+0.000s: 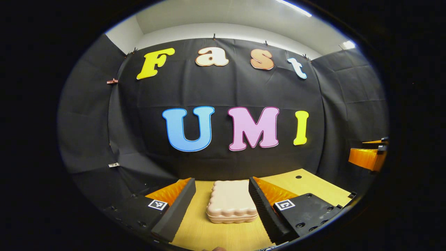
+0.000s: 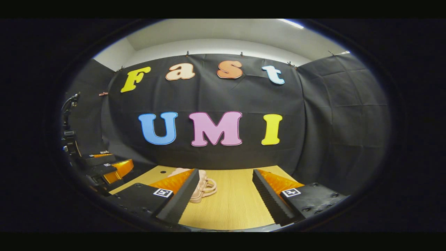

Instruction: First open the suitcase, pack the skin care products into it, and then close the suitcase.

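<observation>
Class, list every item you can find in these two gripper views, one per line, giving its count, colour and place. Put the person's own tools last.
suitcase: one, pale pink, shut, lying flat on the table ahead of the left gripper; in the right gripper view its handle end peeks out beside that gripper's left finger.
table: one, light wood, under both grippers, with small dark holes near its far edge.
booth wall: black cloth, behind and to both sides of the table.
clips: a few, small, on the cloth.
left gripper: one, open, fingers either side of the suitcase, not touching it.
right gripper: one, open, over bare table right of the suitcase.
</observation>
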Tool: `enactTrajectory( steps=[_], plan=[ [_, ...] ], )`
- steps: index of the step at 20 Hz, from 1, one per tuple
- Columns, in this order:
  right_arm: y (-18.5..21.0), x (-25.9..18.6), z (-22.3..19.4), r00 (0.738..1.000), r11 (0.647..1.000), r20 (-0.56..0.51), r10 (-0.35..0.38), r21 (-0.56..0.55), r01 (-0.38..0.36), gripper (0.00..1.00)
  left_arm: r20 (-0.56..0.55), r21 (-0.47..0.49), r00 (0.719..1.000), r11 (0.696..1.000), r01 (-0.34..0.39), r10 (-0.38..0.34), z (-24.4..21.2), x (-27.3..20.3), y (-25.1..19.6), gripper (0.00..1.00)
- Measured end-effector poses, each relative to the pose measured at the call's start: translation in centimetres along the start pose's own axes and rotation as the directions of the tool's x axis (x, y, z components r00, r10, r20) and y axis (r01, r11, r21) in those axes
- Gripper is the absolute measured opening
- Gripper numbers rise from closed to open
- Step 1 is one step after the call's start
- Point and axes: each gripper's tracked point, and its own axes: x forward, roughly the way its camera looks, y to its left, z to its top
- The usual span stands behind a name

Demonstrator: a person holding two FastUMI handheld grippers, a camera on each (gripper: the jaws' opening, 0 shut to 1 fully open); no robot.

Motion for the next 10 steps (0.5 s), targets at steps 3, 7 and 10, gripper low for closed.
enactTrajectory(
  steps=[3,7,10],
  plan=[
    [0.3,-0.1,-0.6,1.000,1.000,-0.013,0.010,0.000,-0.010,0.97,-0.014,0.008,1.000,1.000,-0.004,0.005,-0.7,-0.4,0.2,0.96],
    [0.5,-0.5,-1.1,1.000,1.000,-0.022,0.022,-0.001,-0.022,0.97,-0.030,0.005,1.000,1.000,-0.010,0.010,-1.1,-1.6,1.2,0.96],
    [0.3,-0.6,-1.2,0.999,1.000,-0.022,0.029,0.009,-0.028,0.97,-0.040,-0.009,0.999,1.000,-0.020,0.019,-1.6,-1.8,1.0,0.96]
  ],
)
